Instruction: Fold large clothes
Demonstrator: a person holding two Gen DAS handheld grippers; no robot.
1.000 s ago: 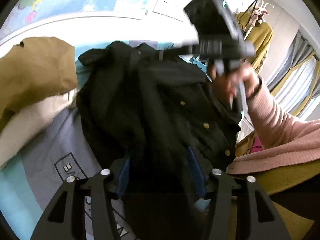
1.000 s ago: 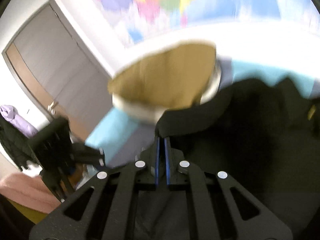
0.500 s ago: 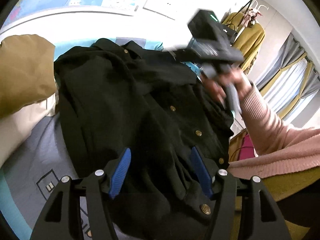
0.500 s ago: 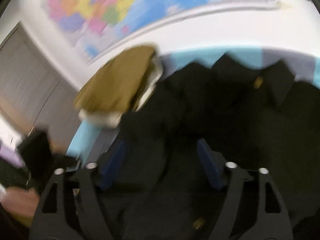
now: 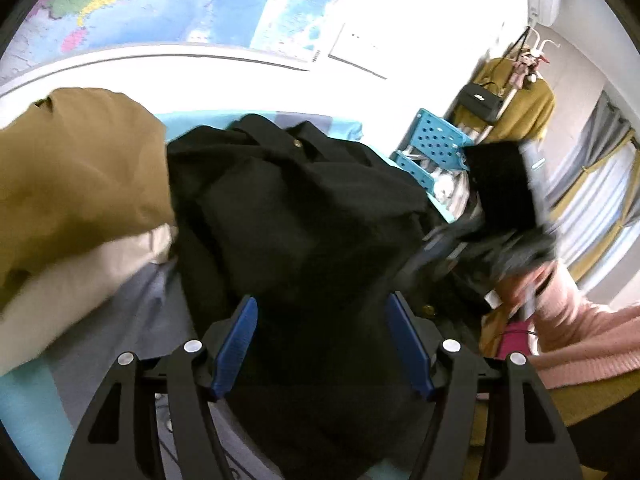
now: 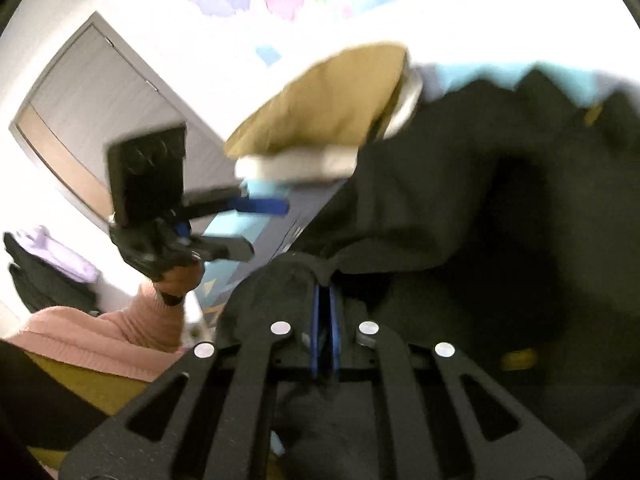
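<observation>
At the far left of the left wrist view, a folded mustard-brown garment (image 5: 76,168) sat on top of a cream one (image 5: 68,280), both resting on the grey and light-blue bed cover (image 5: 132,324). Their near edge left a strip of bare cover open toward the near left. Beyond them ran the white headboard (image 5: 192,68), with a wall map (image 5: 168,0) above it.

The black buttoned jacket (image 5: 304,216) filled the middle of the bed, its left edge just beside the folded stack and its collar toward the headboard. The left gripper (image 5: 322,336) hung over the jacket's near part with its jaws opening. Black cloth showed between the blue pads (image 5: 236,340), but they did not press on it.

To the right, a light-blue perforated basket (image 5: 432,148) stood past the bed's edge, near a rack of hanging clothes (image 5: 516,108) and the curtains (image 5: 600,200). That side was crowded.

In the right wrist view, the door (image 6: 100,120) stood far left. The right gripper (image 6: 325,312) was clamped tight on a fold of the black jacket at its near edge. The rest of the jacket spread to the right and far side. A pink sleeve (image 6: 108,328) reached in at the left.
</observation>
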